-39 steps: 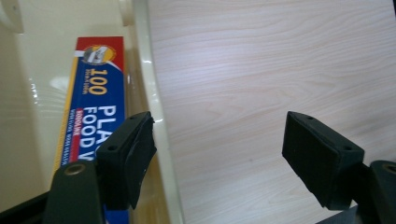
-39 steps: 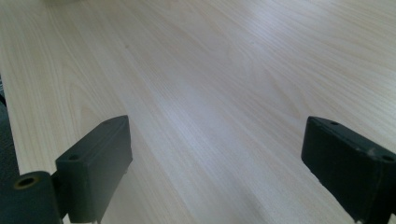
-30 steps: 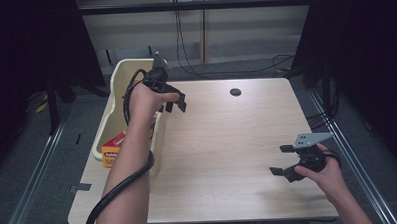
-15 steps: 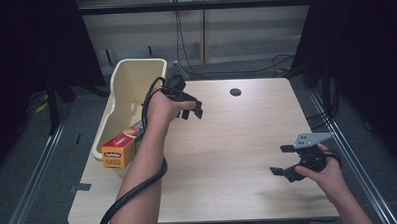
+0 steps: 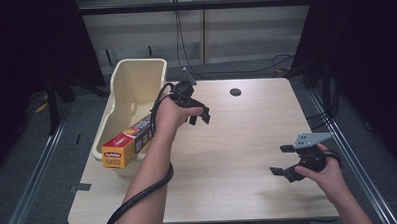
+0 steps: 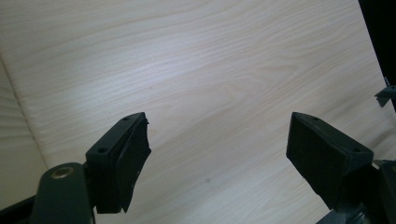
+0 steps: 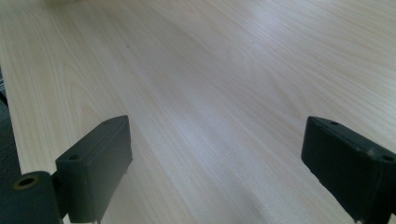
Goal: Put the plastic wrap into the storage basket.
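Dark curtained room, cables trailing along the back wall, and a pale wood desk (image 5: 238,155) in the middle of it. There's a cream plastic bin (image 5: 135,79) sitting at the desk's left edge with a long plastic wrap box (image 5: 125,144) lying in it, one yellow end poking out over the near rim toward the person.

The left tool (image 5: 199,117) is hovering over the desk just right of the bin, jaws spread apart with nothing between them; in the left gripper view it's just bare wood grain past the pads. They've just been opening a bit more too, still with nothing in them. The right tool (image 5: 283,161) sits low near the right front of the desk, also released and empty, same bare wood in the right gripper view.

The bit that matters: the box lies to the left of the left tool and slightly toward the person, with the forearm passing right beside it. Its long axis runs diagonally, from the near-left end up toward the far-right, into the bin. The left hand is way closer; the right one is well apart, clear across the desk. So I'd guess any grab comes from the left, and the jaws would want to close across the narrow width, not along that diagonal.
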A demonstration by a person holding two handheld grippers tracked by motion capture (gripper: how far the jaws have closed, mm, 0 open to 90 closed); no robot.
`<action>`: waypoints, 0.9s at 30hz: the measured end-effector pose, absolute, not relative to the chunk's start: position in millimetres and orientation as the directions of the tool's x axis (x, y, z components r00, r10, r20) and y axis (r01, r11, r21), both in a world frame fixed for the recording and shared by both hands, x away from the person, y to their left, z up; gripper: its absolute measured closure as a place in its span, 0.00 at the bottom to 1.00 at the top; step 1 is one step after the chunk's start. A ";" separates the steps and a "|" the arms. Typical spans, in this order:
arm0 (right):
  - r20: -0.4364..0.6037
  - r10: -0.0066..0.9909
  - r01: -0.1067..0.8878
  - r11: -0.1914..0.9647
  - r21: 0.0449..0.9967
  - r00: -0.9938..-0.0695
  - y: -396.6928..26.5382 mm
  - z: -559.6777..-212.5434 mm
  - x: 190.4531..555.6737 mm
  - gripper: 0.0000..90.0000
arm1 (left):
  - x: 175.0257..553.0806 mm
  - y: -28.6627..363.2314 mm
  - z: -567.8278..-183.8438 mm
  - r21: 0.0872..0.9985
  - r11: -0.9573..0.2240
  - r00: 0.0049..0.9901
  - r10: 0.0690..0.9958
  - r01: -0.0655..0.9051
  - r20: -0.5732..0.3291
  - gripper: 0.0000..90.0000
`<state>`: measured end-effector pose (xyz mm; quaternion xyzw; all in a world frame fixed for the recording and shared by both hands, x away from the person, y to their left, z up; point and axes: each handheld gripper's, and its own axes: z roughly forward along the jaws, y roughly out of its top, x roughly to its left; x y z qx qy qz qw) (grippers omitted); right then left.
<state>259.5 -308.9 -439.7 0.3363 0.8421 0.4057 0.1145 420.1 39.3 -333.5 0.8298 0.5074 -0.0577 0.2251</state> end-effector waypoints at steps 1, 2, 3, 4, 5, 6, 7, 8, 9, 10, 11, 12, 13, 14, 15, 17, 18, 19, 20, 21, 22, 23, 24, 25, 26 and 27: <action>0.081 0.659 0.474 0.445 0.760 -0.748 -308.8 -439.8 259.5 0.09 | 419.8 38.6 -334.6 0.316 -0.383 0.479 0.815 0.868 -0.327 0.23; 0.081 0.659 0.474 0.445 0.760 -0.748 -308.7 -439.8 259.5 0.09 | 419.5 37.8 -336.1 0.321 -0.385 0.483 0.812 0.865 -0.328 0.23; 0.078 0.658 0.472 0.447 0.760 -0.749 -308.6 -440.0 259.6 0.09 | 419.2 37.1 -337.3 0.321 -0.389 0.487 0.809 0.863 -0.330 0.23; 0.080 0.659 0.474 0.446 0.759 -0.748 -308.5 -440.1 259.6 0.09 | 418.9 36.5 -338.6 0.319 -0.387 0.484 0.809 0.865 -0.332 0.23; 0.078 0.660 0.474 0.446 0.759 -0.747 -308.5 -440.1 259.6 0.09 | 418.8 36.1 -339.8 0.317 -0.392 0.487 0.809 0.864 -0.329 0.23; 0.081 0.660 0.476 0.446 0.758 -0.747 -308.5 -440.1 259.5 0.09 | 418.0 34.9 -341.2 0.319 -0.382 0.480 0.810 0.868 -0.337 0.23; 0.083 0.658 0.476 0.446 0.758 -0.748 -308.3 -440.2 259.5 0.09 | 418.0 34.6 -342.6 0.319 -0.388 0.485 0.809 0.865 -0.333 0.23; 0.083 0.658 0.476 0.447 0.758 -0.749 -308.2 -440.3 259.6 0.09 | 417.8 34.0 -343.5 0.315 -0.393 0.488 0.808 0.864 -0.331 0.23; 0.080 0.659 0.475 0.446 0.758 -0.748 -308.2 -440.4 259.6 0.09 | 417.6 33.5 -345.0 0.317 -0.395 0.492 0.804 0.862 -0.335 0.23; 0.082 0.658 0.475 0.446 0.759 -0.749 -308.5 -440.2 259.7 0.10 | 417.2 32.7 -346.6 0.316 -0.395 0.492 0.802 0.862 -0.339 0.23; 0.079 0.659 0.474 0.446 0.760 -0.748 -308.6 -440.2 259.7 0.09 | 416.6 31.6 -348.2 0.316 -0.396 0.492 0.802 0.862 -0.339 0.23; 0.080 0.658 0.473 0.446 0.760 -0.749 -308.6 -440.2 259.8 0.09 | 416.3 31.0 -349.7 0.319 -0.397 0.494 0.802 0.861 -0.336 0.23; 0.081 0.660 0.476 0.446 0.758 -0.747 -308.7 -440.1 259.6 0.09 | 415.9 29.9 -351.2 0.319 -0.394 0.493 0.799 0.862 -0.344 0.23; 0.081 0.660 0.476 0.445 0.759 -0.747 -308.8 -440.2 259.7 0.09 | 415.7 29.4 -352.5 0.317 -0.397 0.495 0.798 0.861 -0.345 0.23; 0.082 0.660 0.477 0.445 0.758 -0.747 -308.8 -440.2 259.6 0.09 | 415.7 29.1 -353.9 0.313 -0.403 0.499 0.794 0.860 -0.348 0.23; 0.083 0.659 0.477 0.446 0.757 -0.747 -308.9 -440.2 259.6 0.09 | 415.0 28.0 -357.4 0.310 -0.406 0.500 0.791 0.860 -0.351 0.23; 0.084 0.660 0.479 0.445 0.757 -0.747 -308.8 -440.2 259.6 0.09 | 414.5 27.4 -359.4 0.312 -0.404 0.500 0.791 0.860 -0.353 0.23; 0.084 0.660 0.478 0.445 0.757 -0.747 -308.8 -440.2 259.6 0.10 | 414.1 26.9 -361.0 0.308 -0.406 0.499 0.791 0.861 -0.352 0.23; 0.083 0.658 0.477 0.447 0.757 -0.748 -308.9 -440.2 259.7 0.09 | 413.7 26.6 -362.8 0.306 -0.405 0.499 0.788 0.862 -0.361 0.23; 0.083 0.659 0.478 0.447 0.756 -0.747 -308.9 -440.3 259.6 0.09 | 413.8 26.8 -364.3 0.307 -0.409 0.502 0.788 0.859 -0.356 0.23; 0.083 0.659 0.478 0.447 0.756 -0.747 -308.9 -440.3 259.7 0.10 | 413.2 26.4 -365.9 0.304 -0.408 0.501 0.788 0.861 -0.359 0.23; 0.084 0.660 0.478 0.446 0.756 -0.747 -308.9 -440.3 259.7 0.09 | 412.8 26.0 -367.6 0.305 -0.408 0.501 0.787 0.861 -0.361 0.23; 0.083 0.659 0.478 0.446 0.757 -0.748 -308.9 -440.3 259.7 0.09 | 412.4 25.5 -369.3 0.305 -0.408 0.501 0.786 0.860 -0.362 0.23; 0.085 0.659 0.479 0.446 0.756 -0.748 -308.8 -440.3 259.6 0.10 | 412.0 24.9 -370.8 0.305 -0.411 0.504 0.784 0.859 -0.363 0.23; 0.083 0.659 0.478 0.447 0.756 -0.747 -308.8 -440.3 259.6 0.10 | 411.7 24.5 -372.1 0.306 -0.413 0.506 0.780 0.858 -0.368 0.23; 0.084 0.660 0.479 0.447 0.756 -0.747 -308.8 -440.3 259.6 0.10 | 411.2 23.9 -373.4 0.306 -0.412 0.507 0.777 0.858 -0.375 0.23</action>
